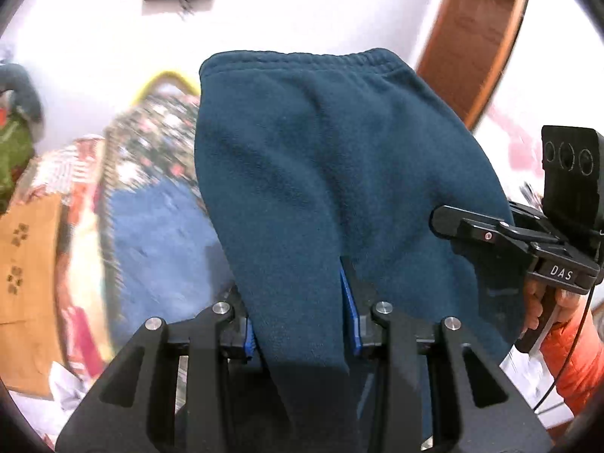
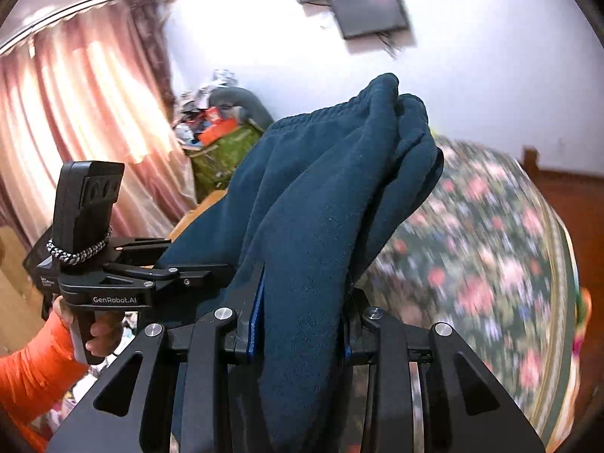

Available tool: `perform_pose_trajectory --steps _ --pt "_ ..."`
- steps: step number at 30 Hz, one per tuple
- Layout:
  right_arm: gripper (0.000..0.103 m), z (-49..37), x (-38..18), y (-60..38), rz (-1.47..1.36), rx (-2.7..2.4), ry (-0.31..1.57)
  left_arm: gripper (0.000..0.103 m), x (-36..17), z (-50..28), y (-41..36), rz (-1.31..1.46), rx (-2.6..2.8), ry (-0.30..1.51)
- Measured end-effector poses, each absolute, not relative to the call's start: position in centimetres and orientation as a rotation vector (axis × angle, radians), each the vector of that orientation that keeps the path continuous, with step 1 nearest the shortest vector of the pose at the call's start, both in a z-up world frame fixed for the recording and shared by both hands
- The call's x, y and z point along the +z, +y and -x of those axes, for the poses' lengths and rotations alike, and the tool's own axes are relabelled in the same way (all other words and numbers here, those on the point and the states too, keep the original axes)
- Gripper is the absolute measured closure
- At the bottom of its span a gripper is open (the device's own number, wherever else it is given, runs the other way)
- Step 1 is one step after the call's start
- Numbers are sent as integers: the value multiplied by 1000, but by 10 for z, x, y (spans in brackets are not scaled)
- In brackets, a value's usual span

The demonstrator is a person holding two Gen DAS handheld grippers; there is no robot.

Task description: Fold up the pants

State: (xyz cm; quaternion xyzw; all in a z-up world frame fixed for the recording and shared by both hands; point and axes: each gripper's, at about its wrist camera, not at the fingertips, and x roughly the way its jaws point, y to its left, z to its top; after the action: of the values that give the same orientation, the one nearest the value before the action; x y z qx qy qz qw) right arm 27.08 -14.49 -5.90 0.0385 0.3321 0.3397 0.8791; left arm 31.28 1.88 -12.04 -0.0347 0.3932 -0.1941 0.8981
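Note:
The dark teal fleece pants [image 1: 321, 173] hang lifted in the air between both grippers, the elastic waistband at the top. My left gripper [image 1: 302, 309] is shut on a fold of the pants; its blue pads [image 1: 349, 313] press the cloth. My right gripper [image 2: 302, 321] is shut on a thick bunch of the same pants [image 2: 332, 196]. In the left wrist view the right gripper [image 1: 475, 230] shows at the right edge, clamped on the cloth. In the right wrist view the left gripper [image 2: 162, 271] shows at the left, also on the cloth.
A bed with a floral cover [image 2: 483, 249] lies below, with a blue cloth [image 1: 162, 241] on it. Pink curtains [image 2: 87, 124] hang at the left. A cluttered green bag [image 2: 222, 151] stands by the wall. A wooden headboard [image 1: 475, 37] stands at the right.

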Motion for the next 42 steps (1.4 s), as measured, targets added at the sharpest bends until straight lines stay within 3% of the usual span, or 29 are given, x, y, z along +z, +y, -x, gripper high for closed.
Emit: perform_pose_trajectory --steps 5,11,17,25,28,36,42 --pt "75 -310 -43 -89 -31 774 638 67 -106 -335 71 88 -302 724" --pt "75 -369 -54 -18 49 836 658 67 -127 -379 133 126 -202 712" --pt "75 -421 -112 30 77 860 746 67 -189 -430 181 212 -144 785" --pt "75 -473 -209 51 121 779 931 67 -306 -487 186 204 -66 981" --pt "73 -478 -242 48 169 737 1013 61 -332 -490 185 216 -64 1006" --pt "71 -445 -222 15 172 654 996 58 -321 -468 190 170 -23 996" --pt "71 -399 -164 -16 138 611 902 58 -263 -418 183 81 32 930"
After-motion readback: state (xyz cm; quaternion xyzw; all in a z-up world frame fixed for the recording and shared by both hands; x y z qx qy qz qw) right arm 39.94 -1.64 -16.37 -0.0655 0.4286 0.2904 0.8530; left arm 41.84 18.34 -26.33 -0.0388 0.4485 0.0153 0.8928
